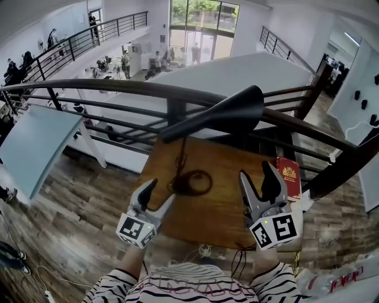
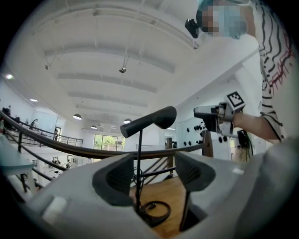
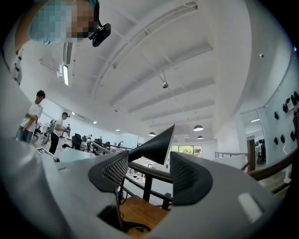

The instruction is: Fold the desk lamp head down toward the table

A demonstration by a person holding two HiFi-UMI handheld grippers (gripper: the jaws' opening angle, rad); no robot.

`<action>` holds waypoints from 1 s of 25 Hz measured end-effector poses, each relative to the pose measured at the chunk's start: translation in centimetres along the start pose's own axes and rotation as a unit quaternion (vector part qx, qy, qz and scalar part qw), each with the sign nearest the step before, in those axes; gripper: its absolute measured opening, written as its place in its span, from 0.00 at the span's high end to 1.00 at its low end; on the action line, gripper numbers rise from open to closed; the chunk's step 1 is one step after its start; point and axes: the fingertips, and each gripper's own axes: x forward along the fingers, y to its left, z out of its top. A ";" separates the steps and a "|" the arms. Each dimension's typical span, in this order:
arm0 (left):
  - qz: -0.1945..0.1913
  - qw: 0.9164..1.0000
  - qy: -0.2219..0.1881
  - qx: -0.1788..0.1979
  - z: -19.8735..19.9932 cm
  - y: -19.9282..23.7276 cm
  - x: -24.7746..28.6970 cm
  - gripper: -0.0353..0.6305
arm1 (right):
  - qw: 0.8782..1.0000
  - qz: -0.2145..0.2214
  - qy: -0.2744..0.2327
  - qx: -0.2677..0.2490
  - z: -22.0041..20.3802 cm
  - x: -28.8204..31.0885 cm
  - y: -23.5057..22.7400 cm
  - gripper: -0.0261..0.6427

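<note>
Black lamp head (image 1: 225, 112) high above table (image 1: 225, 204) (wooden)

A dark curved railing (image 1: 118, 89) edges a landing with a wood-plank floor (image 1: 77, 195). A brown table (image 1: 225, 201) stands against the railing. Beyond and below, people (image 1: 125, 59) stand in a bright hall with tall windows (image 1: 201, 18). The walls (image 1: 249, 26) are white, and the white beamed ceiling (image 2: 117, 60) carries round lamps (image 3: 198, 128).

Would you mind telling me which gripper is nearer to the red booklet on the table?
Right. The right gripper hovers open just left of the red booklet, nearly beside it; the left gripper is over the wooden table's opposite, left edge.
</note>
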 end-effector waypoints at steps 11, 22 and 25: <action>0.038 0.999 0.003 0.019 -1.0 2.1 8.7 0.54 | 0.996 0.049 -0.037 -0.071 3.6 7.1 -5.7 0.58; 0.077 0.997 0.019 0.010 -2.5 5.2 15.1 0.54 | 0.986 0.086 -0.061 -0.133 7.7 12.3 -8.7 0.59; 0.079 0.997 0.022 0.011 -2.4 5.6 16.3 0.54 | 0.985 0.089 -0.061 -0.134 8.1 13.2 -9.4 0.59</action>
